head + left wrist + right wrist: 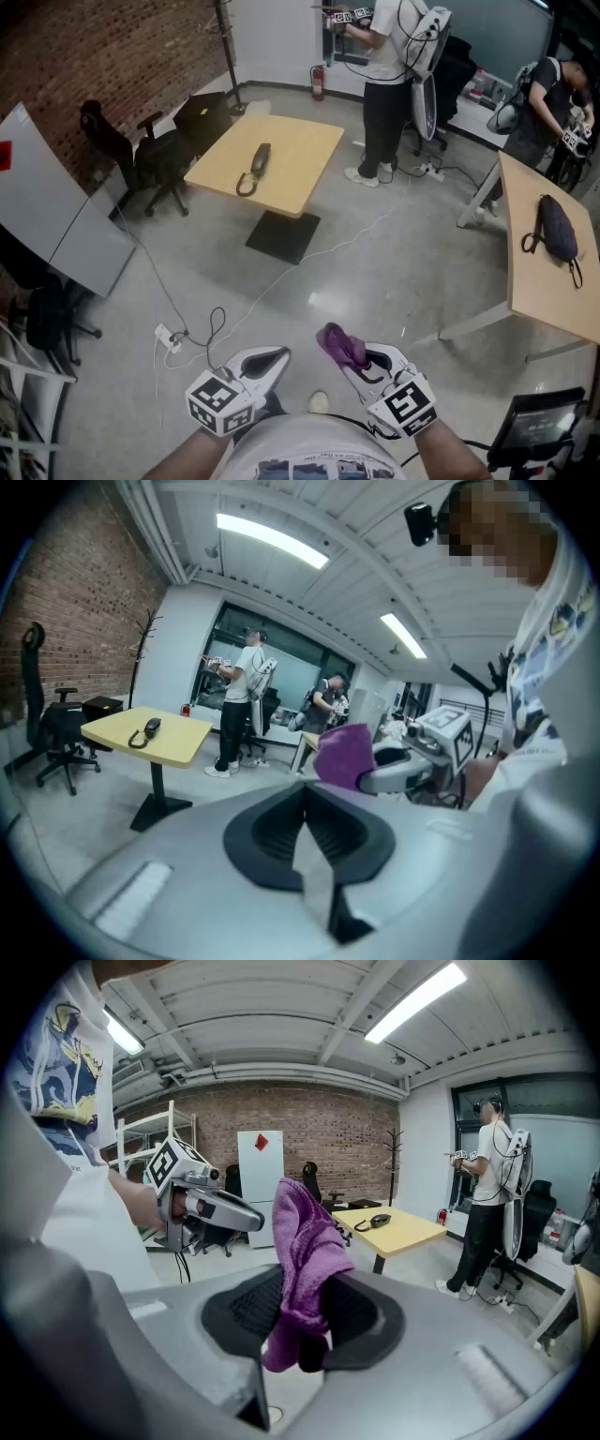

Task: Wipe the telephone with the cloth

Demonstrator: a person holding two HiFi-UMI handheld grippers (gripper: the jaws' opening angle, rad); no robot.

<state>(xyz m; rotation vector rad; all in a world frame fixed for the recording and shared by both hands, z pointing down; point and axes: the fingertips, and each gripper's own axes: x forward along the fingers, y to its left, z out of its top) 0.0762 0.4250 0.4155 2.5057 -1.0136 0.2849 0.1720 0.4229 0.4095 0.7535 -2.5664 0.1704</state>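
1. We are in a room with a grey concrete floor (394, 262) and a red brick wall (103, 56).
2. A square yellow-topped table (300, 159) on a black pedestal base stands well ahead of both grippers, far beyond their tips.
3. The black corded telephone (256, 167) lies flat on that table top, toward its left side. Its cord is looped at the end nearer to us. It is well apart from both grippers.
4. The left gripper (305, 810) has its jaws fully together. The dark pads meet along one line, and we see nothing between them. It points forward and slightly down.
5. The right gripper (367, 362) sits just beside the left gripper, on its right, and points the same way. Its jaws are clamped on a purple terry cloth (305, 1241).
6. The cloth stands up in a crumpled fold above the right gripper's pads, and a shorter end hangs below them. It is apart from the left gripper.
7. A white power strip (167, 337) with attached cables lies on the floor, ahead and to the left of the left gripper.
8. A second yellow table (534, 272) stands ahead and to the right of the right gripper, with a dark bag (558, 230) on it.
9. A person in a white shirt (384, 56) stands beyond the first table, farther from the grippers than the telephone.
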